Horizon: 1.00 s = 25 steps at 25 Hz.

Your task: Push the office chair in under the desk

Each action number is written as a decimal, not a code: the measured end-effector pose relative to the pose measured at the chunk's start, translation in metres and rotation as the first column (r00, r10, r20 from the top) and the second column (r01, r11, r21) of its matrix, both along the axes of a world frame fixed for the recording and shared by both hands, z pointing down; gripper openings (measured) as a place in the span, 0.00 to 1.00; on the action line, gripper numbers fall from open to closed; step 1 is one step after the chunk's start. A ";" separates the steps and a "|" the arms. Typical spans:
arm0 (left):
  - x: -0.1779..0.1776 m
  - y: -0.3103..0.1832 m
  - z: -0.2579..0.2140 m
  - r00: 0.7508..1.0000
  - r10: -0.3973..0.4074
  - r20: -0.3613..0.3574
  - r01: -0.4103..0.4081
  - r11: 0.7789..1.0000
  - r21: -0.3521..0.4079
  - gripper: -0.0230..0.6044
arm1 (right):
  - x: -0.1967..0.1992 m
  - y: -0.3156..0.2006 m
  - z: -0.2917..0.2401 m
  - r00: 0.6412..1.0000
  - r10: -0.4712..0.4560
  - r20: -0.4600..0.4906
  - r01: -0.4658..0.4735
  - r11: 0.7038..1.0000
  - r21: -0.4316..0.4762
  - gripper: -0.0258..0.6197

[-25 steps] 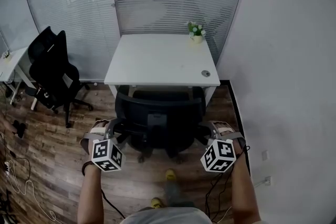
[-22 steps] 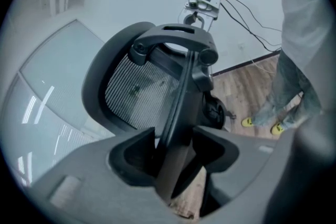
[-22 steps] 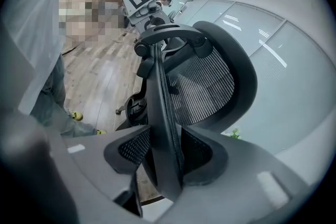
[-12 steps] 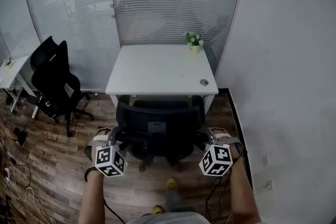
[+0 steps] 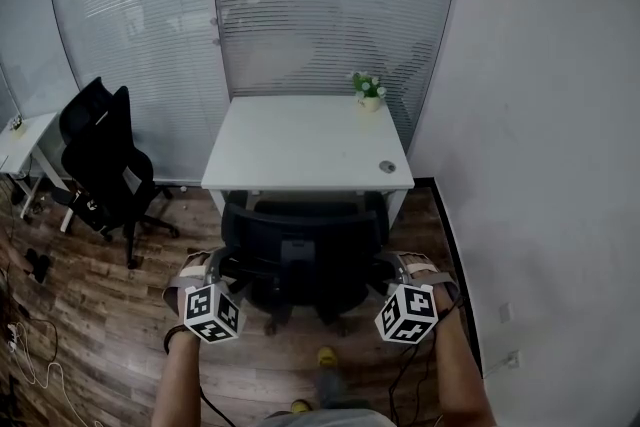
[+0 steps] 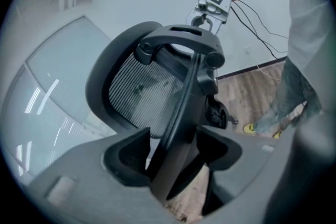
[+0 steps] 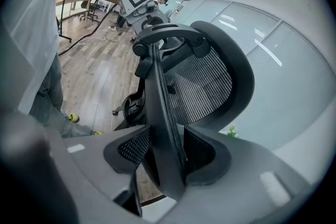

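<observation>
Noting almost no travel since one second back: finding the office chair (image 5: 305,250) at the same spot, both hand-held grippers at the same backrest edges, and the whole scene sitting slightly lower in the head view.

Locating the chair at 6 o'clock of the white worktop (image 5: 300,140), backrest top meeting the worktop's front edge, base legs showing on the wood floor (image 5: 90,315).

Seeing the left hand-held gripper (image 6: 173,150) at the chair's 8 o'clock. Opening its jaws around the backrest frame, with a sliver of light showing between one pad and the frame, so not clamping.

Seeing the right hand-held gripper (image 7: 164,150) at the chair's 4 o'clock. Gripping the opposite backrest frame, pads pressing on both faces.

Spotting a small potted plant (image 5: 368,88) at the worktop's 1 o'clock corner and a round cable port (image 5: 387,167) at its 4 o'clock.

Marking a second black chair (image 5: 100,160) at 9 o'clock of the worktop, well apart from it, standing before the glass partition (image 5: 300,5).
</observation>
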State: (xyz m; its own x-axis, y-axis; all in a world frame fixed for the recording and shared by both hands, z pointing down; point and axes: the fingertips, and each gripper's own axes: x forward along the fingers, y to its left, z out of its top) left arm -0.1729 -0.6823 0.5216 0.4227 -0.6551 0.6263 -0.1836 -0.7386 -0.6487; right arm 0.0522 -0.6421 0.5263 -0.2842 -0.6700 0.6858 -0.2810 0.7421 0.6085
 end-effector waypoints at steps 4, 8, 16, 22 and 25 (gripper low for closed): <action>-0.003 0.004 -0.004 0.999 -0.028 -0.038 0.028 1.000 -0.008 0.47 | 0.000 0.004 -0.003 0.999 0.028 0.028 -0.028 1.000 0.005 0.33; -0.006 0.006 -0.010 0.995 -0.057 -0.078 0.056 0.998 -0.010 0.48 | 0.004 0.006 -0.007 0.998 0.051 0.042 -0.052 0.999 0.011 0.33; -0.009 0.017 -0.027 0.947 -0.137 -0.289 0.130 0.991 -0.045 0.48 | 0.010 0.017 -0.030 0.968 0.133 0.212 -0.146 0.988 0.049 0.34; -0.012 0.030 -0.041 0.894 -0.181 -0.410 0.172 0.983 -0.059 0.44 | 0.019 0.034 -0.047 0.866 0.250 0.434 -0.289 0.957 0.025 0.34; -0.016 0.038 -0.048 0.847 -0.213 -0.486 0.205 0.976 -0.070 0.41 | 0.017 0.049 -0.048 0.802 0.289 0.523 -0.338 0.941 -0.002 0.34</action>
